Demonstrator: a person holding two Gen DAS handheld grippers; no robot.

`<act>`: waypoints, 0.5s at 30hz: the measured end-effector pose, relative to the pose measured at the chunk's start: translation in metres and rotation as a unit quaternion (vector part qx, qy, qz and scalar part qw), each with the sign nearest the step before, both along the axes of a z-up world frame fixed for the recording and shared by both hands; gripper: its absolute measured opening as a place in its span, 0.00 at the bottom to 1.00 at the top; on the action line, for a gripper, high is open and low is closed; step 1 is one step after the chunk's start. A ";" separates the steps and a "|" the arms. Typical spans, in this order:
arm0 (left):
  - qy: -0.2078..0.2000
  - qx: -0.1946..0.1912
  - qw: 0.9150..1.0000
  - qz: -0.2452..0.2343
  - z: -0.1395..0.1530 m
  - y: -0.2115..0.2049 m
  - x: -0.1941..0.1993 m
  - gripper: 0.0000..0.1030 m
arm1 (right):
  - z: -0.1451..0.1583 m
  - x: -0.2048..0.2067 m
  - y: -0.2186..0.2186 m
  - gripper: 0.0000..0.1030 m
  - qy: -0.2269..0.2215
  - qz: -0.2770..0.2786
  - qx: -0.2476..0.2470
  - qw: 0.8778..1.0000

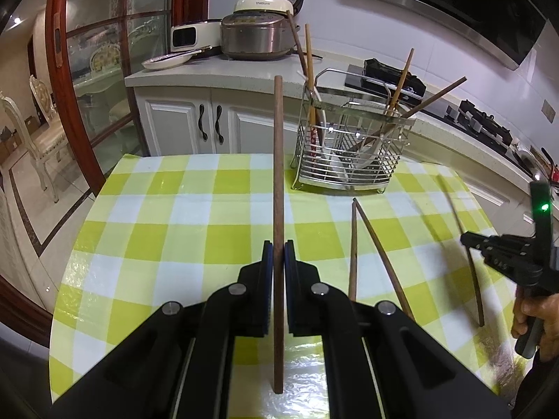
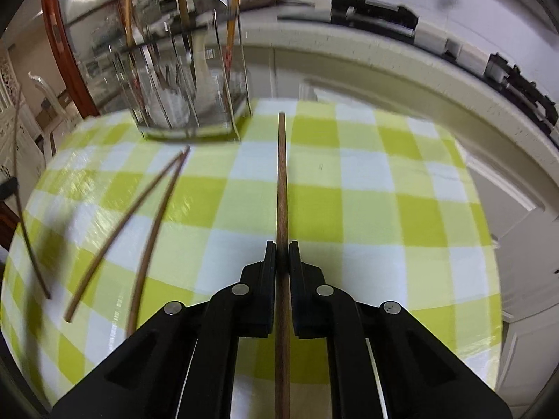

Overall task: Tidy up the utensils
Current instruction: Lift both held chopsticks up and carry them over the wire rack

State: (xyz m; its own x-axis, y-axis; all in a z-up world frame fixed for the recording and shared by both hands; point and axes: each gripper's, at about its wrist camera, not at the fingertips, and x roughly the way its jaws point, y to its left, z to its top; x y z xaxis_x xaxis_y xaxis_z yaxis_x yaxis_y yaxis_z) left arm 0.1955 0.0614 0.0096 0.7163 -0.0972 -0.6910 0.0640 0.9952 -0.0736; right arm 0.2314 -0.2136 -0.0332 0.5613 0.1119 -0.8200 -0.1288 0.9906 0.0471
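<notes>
Home kitchen, seemingly: rice cookers (image 1: 256, 36), hob (image 1: 484, 124), cabinets (image 1: 209, 125).

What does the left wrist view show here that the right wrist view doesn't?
Only the left wrist view: rice cookers on the counter, and the right hand-held gripper seen from outside. Only the right wrist view: its chopstick clamped between the jaws. Both: the wire utensil rack, two loose chopsticks on the checked cloth.
</notes>
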 end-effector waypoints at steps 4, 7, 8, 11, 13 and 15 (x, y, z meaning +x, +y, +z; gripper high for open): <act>-0.009 0.000 1.000 0.001 0.007 0.000 -0.004 0.06 | 0.024 -0.009 -0.005 0.08 -0.026 -0.002 0.011 1.000; -0.017 0.001 1.000 0.001 0.014 -0.001 -0.009 0.06 | 0.039 -0.016 -0.007 0.08 -0.044 -0.002 0.016 0.999; -0.019 0.001 1.000 0.000 0.016 -0.001 -0.010 0.06 | 0.044 -0.019 -0.008 0.08 -0.049 -0.001 0.018 0.999; -0.026 0.002 1.000 -0.002 0.022 -0.004 -0.015 0.06 | 0.056 -0.027 -0.009 0.08 -0.063 0.000 0.022 0.998; -0.030 0.002 1.000 -0.003 0.026 -0.005 -0.018 0.06 | 0.063 -0.031 -0.010 0.08 -0.071 -0.001 0.025 0.997; -0.032 0.002 0.999 -0.004 0.028 -0.006 -0.021 0.06 | 0.069 -0.034 -0.012 0.08 -0.078 -0.001 0.027 0.997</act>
State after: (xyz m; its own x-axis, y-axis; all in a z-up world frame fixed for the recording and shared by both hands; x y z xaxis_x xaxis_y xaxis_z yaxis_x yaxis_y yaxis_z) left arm 0.1746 0.0551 0.0379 0.7587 -0.1001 -0.6437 0.0761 0.9950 -0.0651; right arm 0.1970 -0.2254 0.0355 0.6811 0.1524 -0.7161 -0.1368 0.9874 0.0800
